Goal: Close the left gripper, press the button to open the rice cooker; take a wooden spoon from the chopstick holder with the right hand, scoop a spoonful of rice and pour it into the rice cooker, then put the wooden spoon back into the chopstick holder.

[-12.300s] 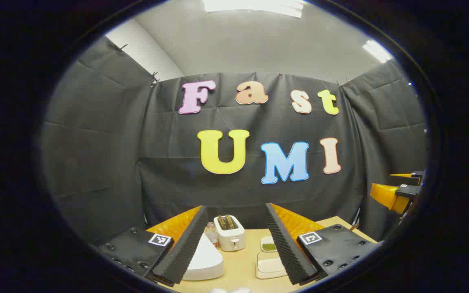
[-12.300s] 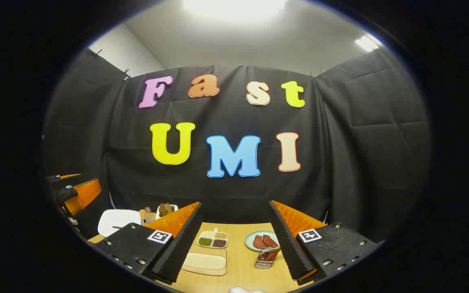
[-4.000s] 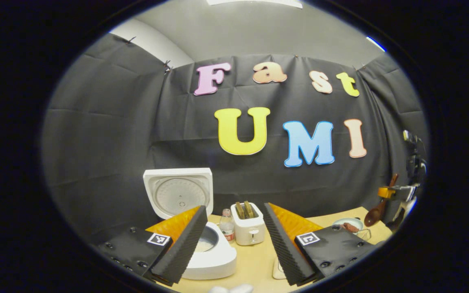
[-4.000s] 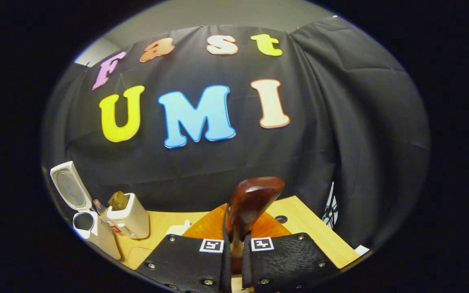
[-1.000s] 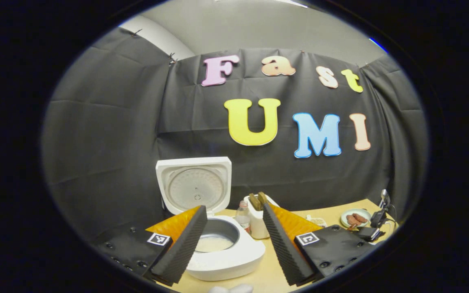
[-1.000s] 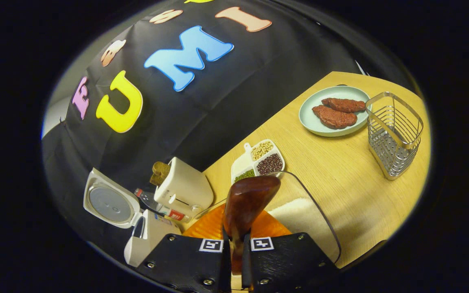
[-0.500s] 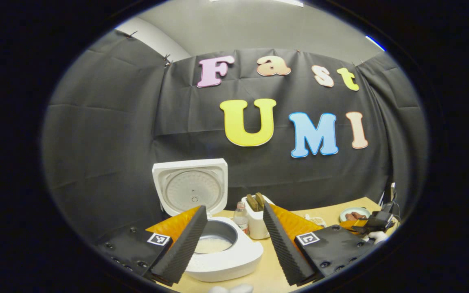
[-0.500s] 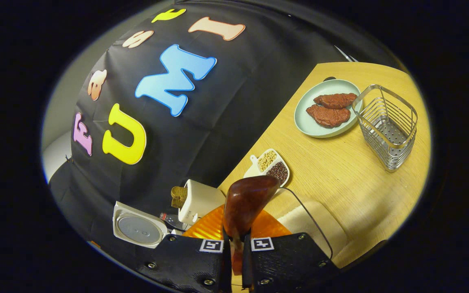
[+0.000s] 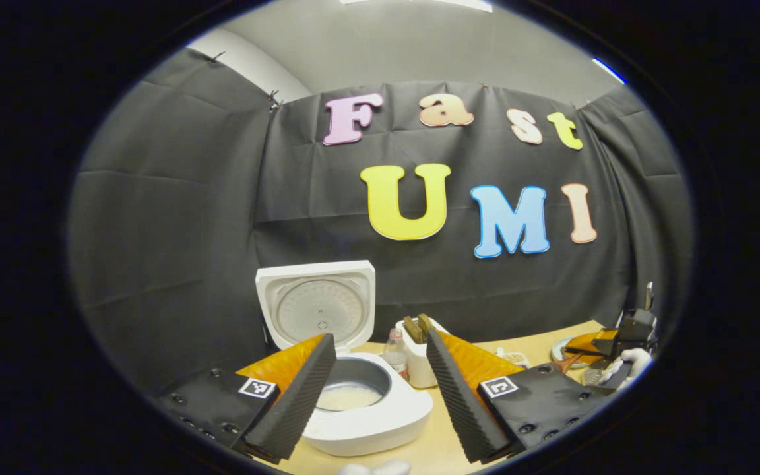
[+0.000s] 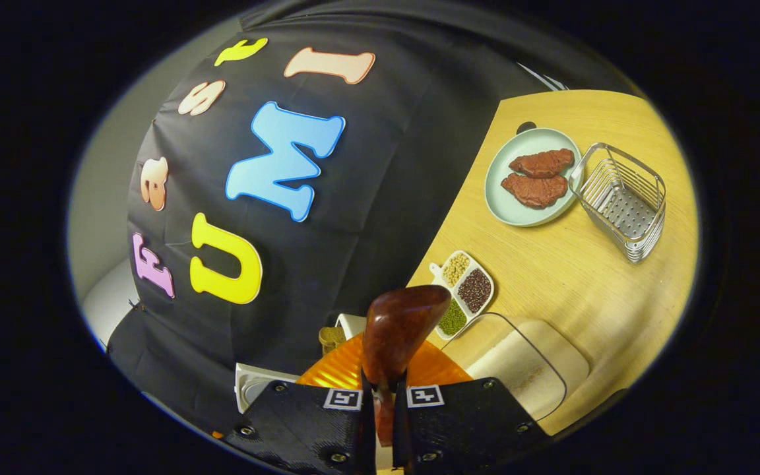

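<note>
The white rice cooker (image 9: 367, 422) stands open, its lid (image 9: 317, 310) upright and rice in the pot. My left gripper (image 9: 380, 338) is open just in front of it, holding nothing. My right gripper (image 10: 383, 389) is shut on the handle of the dark wooden spoon (image 10: 406, 323), whose bowl sticks up past the fingers. The view is rolled steeply. The spoon's bowl is near the left edge of the clear rice tray (image 10: 525, 369). The wire chopstick holder (image 10: 621, 201) stands farther off, with no utensils in it. In the left gripper view the right gripper (image 9: 607, 343) works at the far right.
A toaster (image 9: 419, 359) and a small bottle (image 9: 394, 349) stand right of the cooker. A divided dish of beans (image 10: 462, 293) lies beyond the rice tray. A pale green plate (image 10: 505, 198) with two pieces of meat sits beside the holder on the wooden table (image 10: 591, 277).
The right gripper has rolled further over with the spoon, and the rice tray has slid lower and to the right in its view. The left gripper has barely shifted.
</note>
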`<state>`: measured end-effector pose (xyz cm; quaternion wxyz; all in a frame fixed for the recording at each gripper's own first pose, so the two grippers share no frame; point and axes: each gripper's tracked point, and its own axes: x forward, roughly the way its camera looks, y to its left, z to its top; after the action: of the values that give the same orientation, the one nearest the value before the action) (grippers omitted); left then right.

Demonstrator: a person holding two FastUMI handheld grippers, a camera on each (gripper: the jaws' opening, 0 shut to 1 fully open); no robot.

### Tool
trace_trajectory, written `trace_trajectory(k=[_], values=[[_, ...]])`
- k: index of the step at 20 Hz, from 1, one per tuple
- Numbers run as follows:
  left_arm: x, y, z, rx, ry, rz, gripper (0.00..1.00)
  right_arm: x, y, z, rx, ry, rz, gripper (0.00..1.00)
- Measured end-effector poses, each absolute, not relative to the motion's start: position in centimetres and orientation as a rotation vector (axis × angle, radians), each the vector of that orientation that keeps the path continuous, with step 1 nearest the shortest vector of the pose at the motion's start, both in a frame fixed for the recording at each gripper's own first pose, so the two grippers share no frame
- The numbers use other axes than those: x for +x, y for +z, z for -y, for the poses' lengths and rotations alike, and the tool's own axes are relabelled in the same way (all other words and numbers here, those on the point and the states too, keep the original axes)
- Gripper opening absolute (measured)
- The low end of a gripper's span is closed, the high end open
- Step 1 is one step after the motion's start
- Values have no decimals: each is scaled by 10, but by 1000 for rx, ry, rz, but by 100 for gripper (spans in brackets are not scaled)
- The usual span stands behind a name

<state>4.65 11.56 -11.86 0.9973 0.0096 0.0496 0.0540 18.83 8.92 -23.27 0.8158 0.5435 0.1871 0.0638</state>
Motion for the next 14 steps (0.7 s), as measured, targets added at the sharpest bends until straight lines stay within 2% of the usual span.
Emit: trace_trajectory(k=[2, 7, 9, 10, 14], values=[[43, -118, -120, 20, 113, -93, 99, 190, -210, -101, 1141, 163, -387, 10], [31, -115, -137, 7, 137, -75, 96, 191, -148, -152, 1131, 230, -373, 10], [24, -116, -143, -15, 141, -75, 99, 195, -131, -178, 1109, 253, -367, 10], [21, -119, -146, -20, 143, -77, 94, 197, -124, -191, 1110, 267, -364, 10], [10, -119, -163, -15, 168, -65, 97, 198, -113, -257, 1104, 319, -419, 10]])
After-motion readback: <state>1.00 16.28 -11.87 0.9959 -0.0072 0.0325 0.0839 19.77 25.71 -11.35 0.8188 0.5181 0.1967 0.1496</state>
